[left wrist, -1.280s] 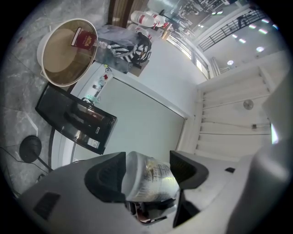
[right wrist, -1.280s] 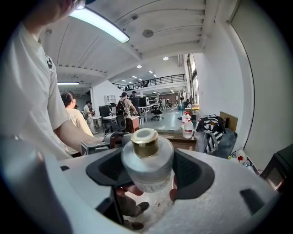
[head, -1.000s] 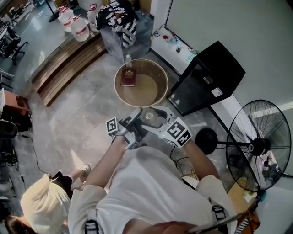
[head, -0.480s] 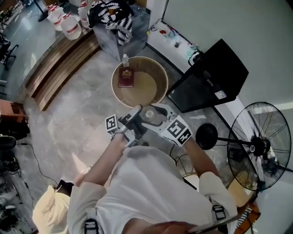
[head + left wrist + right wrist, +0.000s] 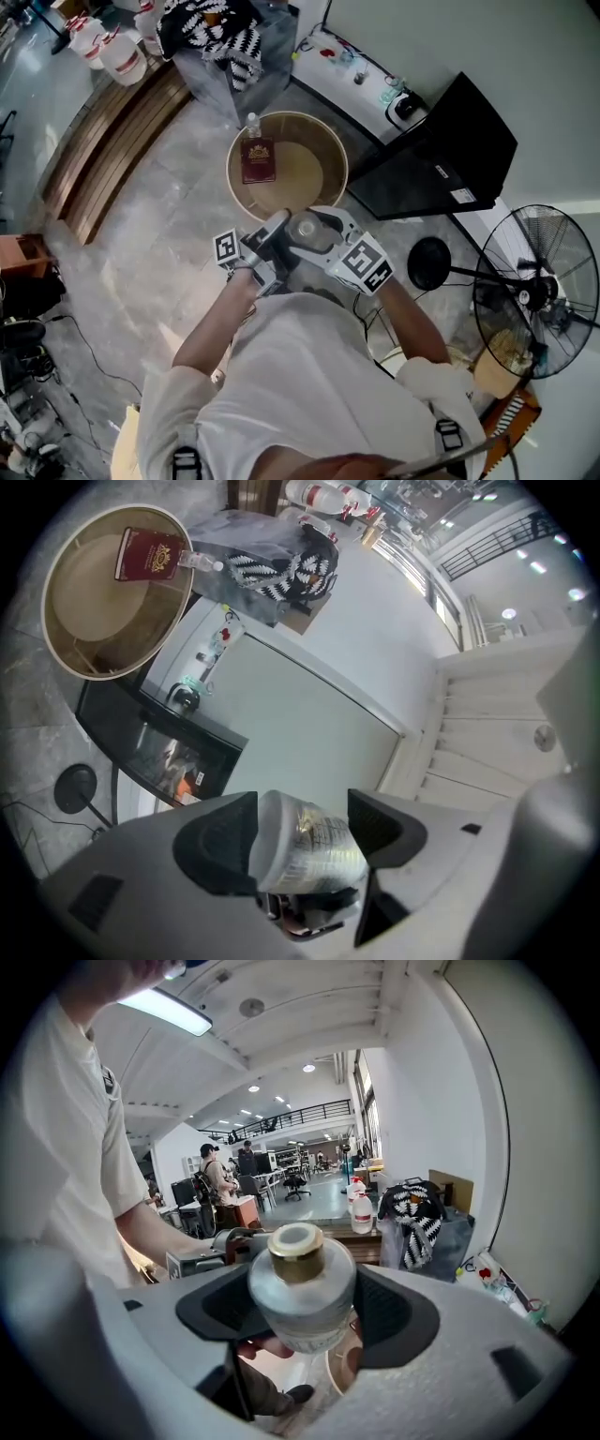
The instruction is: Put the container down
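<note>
A round table bearing a red book stands beyond the fingertips. The left gripper and right gripper both clamp the gold-capped container between their jaws.

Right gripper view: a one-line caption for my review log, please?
Right gripper shut on the frosted, gold-capped container, with an open workshop hall behind.
</note>
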Demonstrator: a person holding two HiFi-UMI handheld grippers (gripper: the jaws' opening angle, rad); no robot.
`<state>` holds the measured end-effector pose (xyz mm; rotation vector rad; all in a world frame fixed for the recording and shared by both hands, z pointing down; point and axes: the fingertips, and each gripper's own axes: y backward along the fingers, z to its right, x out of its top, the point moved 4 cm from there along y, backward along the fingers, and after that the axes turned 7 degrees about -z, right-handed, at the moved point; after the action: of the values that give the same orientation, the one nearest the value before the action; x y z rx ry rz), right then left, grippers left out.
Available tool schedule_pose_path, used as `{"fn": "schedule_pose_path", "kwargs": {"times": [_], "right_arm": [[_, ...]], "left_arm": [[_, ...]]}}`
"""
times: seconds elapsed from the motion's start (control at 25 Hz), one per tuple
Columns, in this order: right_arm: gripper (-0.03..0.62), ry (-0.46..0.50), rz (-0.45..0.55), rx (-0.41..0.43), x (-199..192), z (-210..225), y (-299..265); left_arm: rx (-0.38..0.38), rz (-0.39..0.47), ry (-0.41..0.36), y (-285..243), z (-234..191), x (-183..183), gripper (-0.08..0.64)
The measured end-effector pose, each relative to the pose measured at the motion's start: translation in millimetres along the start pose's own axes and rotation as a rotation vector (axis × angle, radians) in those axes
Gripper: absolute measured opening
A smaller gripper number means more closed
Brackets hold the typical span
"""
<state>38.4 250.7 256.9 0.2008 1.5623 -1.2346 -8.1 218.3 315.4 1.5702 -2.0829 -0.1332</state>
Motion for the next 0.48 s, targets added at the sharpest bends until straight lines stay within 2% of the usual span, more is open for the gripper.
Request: {"fn": "schedule_pose_path", "kwargs": {"times": [0.28, 0.48], "right_arm": [[0.332, -0.049, -0.009, -0.032, 28, 24, -29], [0.331, -0.071, -0.011, -0.047, 34, 41, -44]], "left_arm": [[0.026, -0.05, 0.019, -4, 14, 45, 0.299], [0.037, -0.06, 0.044, -7, 13, 68, 0.299]]}}
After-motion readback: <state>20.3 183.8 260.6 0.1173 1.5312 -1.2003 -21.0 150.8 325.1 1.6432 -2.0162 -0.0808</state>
